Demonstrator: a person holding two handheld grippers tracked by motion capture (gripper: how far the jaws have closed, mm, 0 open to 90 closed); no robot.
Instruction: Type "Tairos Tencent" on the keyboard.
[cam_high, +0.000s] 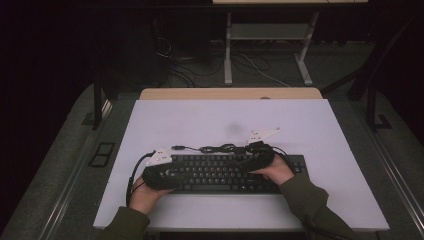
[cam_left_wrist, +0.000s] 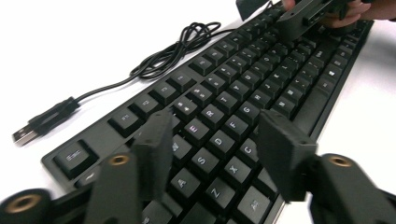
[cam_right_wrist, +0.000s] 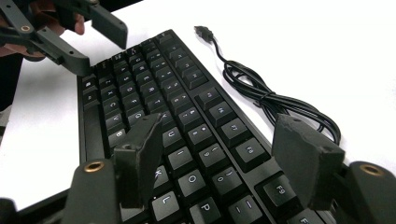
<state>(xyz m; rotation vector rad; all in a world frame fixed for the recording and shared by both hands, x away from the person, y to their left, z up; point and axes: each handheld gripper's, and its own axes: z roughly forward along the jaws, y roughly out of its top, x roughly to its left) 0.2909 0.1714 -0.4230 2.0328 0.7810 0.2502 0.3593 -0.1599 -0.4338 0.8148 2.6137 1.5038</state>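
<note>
White table top (cam_high: 210, 120): bears one item, set toward 6 o'clock, near the person's edge. Black keyboard (cam_high: 225, 172): lies flat, nothing lifted; work judged at its start, with a grasp or key press yet to come. Keyboard cable (cam_high: 220, 148): loosely bundled just beyond the far edge at 12 o'clock, plug free on the table. Left gripper (cam_left_wrist: 212, 140): jaws spread, poised over the left-end letter keys. Right gripper (cam_right_wrist: 224, 149): jaws spread, over the right-hand keys.
</note>
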